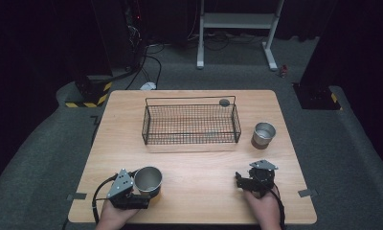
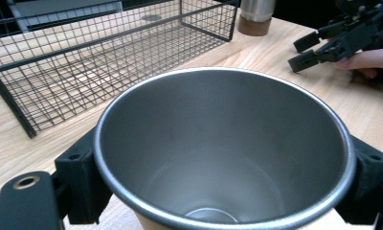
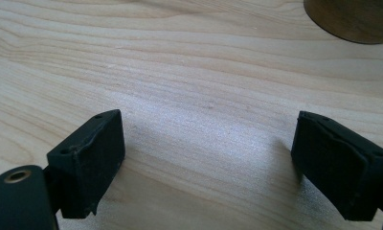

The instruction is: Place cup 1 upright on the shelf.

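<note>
Dark room with cables and a stand at the back, and up front a light wooden table (image 1: 194, 191) with a black wire basket (image 1: 191, 123) sitting toward the far edge. Left gripper (image 1: 140, 195) has its jaws either side of a steel cup (image 1: 148, 179) down at the near left corner. In the left gripper view the cup (image 2: 223, 158) sits right between the two black jaws, which look pressed up against its wall, so I'd call that clamped on. Cup seems to be standing on the wood, not lifted yet as far as I can tell.

Right gripper (image 1: 242, 181) is parked low over bare table near the right side, jaws spread wide with nothing in them. A second steel cup (image 1: 264, 135) stands just right of the basket, well ahead of it.

My guess: this is the grab step, with the cups headed for the basket. Next up, lift the held cup straight, carry it forward over the near wire wall, and set it down inside without clipping the rim.
</note>
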Tool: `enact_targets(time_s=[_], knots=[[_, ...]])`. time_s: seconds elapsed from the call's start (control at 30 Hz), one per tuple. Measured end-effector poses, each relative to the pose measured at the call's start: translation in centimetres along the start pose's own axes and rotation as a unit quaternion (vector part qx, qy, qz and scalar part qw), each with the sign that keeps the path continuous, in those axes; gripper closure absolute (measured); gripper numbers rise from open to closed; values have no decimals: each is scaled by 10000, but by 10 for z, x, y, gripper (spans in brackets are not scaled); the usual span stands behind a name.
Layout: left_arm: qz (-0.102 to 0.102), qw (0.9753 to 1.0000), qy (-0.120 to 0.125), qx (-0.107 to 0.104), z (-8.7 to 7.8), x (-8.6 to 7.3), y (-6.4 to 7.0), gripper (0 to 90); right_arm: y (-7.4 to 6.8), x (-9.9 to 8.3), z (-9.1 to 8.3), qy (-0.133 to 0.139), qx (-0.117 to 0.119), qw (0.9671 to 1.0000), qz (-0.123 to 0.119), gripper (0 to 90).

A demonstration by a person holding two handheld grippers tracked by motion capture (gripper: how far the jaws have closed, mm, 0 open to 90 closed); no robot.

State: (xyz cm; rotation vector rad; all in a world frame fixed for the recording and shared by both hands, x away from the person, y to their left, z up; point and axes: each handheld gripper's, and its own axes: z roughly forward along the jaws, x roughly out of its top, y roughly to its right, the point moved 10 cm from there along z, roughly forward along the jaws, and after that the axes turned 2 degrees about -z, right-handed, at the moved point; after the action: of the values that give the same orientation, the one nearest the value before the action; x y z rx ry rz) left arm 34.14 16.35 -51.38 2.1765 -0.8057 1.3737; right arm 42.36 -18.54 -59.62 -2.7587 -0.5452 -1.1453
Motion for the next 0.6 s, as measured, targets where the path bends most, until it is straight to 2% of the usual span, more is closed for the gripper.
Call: enact_targets(time_s=[0.13,0.23,0.4,0.6], knots=[[-131,9999,32,-21,1,2,-2,131,0,0,0,1,5,10000,-6,110],[-79,10000,-34,17,6,6,-2,131,0,0,0,1,20,10000,-16,110],[-15,9999,-94,-48,13,14,3,131,0,0,0,1,19,10000,-16,110],[52,9999,-60,-75,22,26,5,131,0,0,0,0,21,10000,-13,110]])
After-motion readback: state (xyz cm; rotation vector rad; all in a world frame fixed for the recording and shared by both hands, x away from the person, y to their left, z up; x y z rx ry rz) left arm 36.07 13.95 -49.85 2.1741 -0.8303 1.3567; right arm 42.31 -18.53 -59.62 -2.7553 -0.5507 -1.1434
